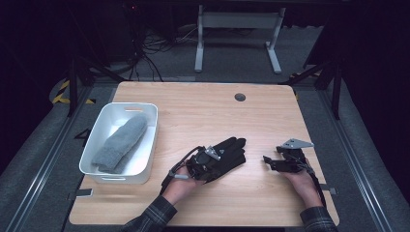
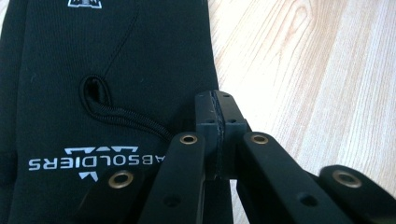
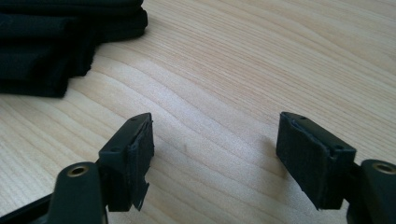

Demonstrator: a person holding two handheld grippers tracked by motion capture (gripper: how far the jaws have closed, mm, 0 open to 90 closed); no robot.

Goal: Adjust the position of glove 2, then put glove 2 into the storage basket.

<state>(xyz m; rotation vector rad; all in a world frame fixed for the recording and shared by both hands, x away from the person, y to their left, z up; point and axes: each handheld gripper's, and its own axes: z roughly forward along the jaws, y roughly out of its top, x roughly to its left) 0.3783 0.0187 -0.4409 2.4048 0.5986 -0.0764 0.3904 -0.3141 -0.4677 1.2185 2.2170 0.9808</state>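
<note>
A black glove (image 1: 228,151) with white lettering lies flat on the wooden table (image 1: 203,111), near the middle. My left gripper (image 1: 215,164) rests on the glove's near end. In the left gripper view its pads (image 2: 218,116) are pressed together at the right edge of the glove (image 2: 102,93), above a small cord loop. I cannot tell whether any fabric is pinched between them. My right gripper (image 1: 271,162) stands open to the right of the glove. In the right gripper view the gripper (image 3: 215,135) has only bare wood between its pads, and the glove's fingers (image 3: 56,42) lie at the upper left.
A white plastic tub (image 1: 151,140) stands at the table's left side with a grey knitted mitten (image 1: 121,142) lying in it. A dark round cable hole (image 1: 240,97) sits near the far edge. Beyond the table are a white desk frame (image 1: 237,29) and floor cables.
</note>
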